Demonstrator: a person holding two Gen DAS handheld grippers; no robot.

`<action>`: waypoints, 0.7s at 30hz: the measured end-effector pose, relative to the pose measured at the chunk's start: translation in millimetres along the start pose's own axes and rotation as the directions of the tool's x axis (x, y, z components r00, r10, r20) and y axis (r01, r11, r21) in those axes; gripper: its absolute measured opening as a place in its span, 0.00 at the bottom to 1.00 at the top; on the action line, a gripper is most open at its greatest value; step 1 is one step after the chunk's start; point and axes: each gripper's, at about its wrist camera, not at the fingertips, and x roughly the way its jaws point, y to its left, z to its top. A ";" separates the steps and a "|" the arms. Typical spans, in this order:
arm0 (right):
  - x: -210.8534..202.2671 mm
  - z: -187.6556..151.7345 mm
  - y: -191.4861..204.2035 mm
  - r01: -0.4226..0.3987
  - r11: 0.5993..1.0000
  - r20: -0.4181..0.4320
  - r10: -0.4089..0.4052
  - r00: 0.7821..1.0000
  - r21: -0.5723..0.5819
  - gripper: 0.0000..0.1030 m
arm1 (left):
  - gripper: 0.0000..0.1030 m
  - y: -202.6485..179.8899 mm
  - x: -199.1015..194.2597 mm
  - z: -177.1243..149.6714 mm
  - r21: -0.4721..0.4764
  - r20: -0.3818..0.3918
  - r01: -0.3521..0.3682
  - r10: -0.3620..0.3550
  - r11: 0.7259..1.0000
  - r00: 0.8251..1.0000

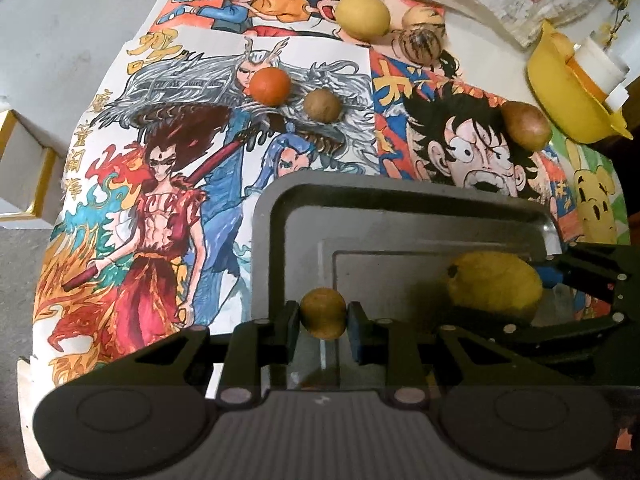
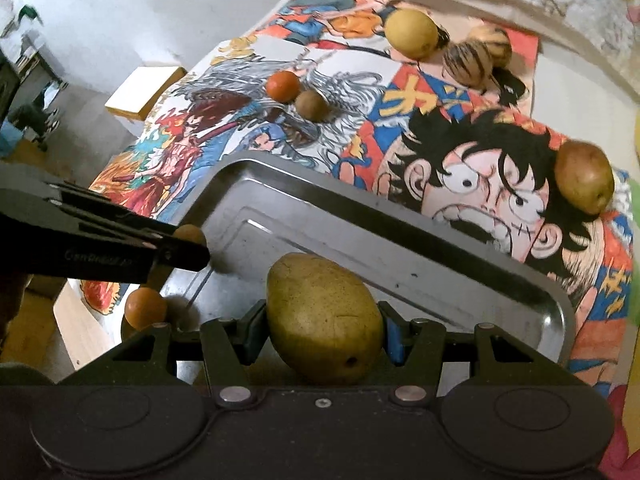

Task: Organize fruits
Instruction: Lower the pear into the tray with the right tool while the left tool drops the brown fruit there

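A: My left wrist camera sits just behind the left tongs (image 1: 323,316), looking down and forward over the near left corner of the metal tray (image 1: 280,216), close in.

B: And the right one?

A: Behind the right tongs (image 2: 322,334), low over the tray's (image 2: 440,256) near edge, facing the same way. Both views share the tray, the drawn posters (image 1: 168,168) and the far fruits, such as the orange ball (image 1: 270,86).

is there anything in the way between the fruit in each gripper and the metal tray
Nothing visible. The left gripper holds a small brown fruit and the right gripper a large yellow fruit, both already over the bare metal tray.
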 end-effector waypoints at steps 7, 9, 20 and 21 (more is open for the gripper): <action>7.6 -3.2 1.4 -0.001 1.000 -0.042 0.001 0.999 0.012 0.57 | 0.27 -0.1 7.6 1.3 0.009 -0.051 0.009 -0.009 1.000 0.999; 10.7 -3.1 0.7 0.002 1.000 -0.052 -0.001 0.999 0.019 0.57 | 0.27 -0.4 10.0 0.8 0.013 -0.063 0.000 0.001 1.000 0.998; 8.2 -5.7 -4.4 -0.034 0.996 -0.019 0.035 0.999 0.082 0.57 | 0.28 -5.1 12.9 3.7 0.044 -0.085 -0.032 0.036 0.999 0.996; 6.7 -6.9 -4.2 -0.040 0.996 -0.015 0.042 0.999 0.083 0.58 | 0.28 -4.4 12.4 3.1 0.038 -0.084 -0.031 0.034 0.999 0.996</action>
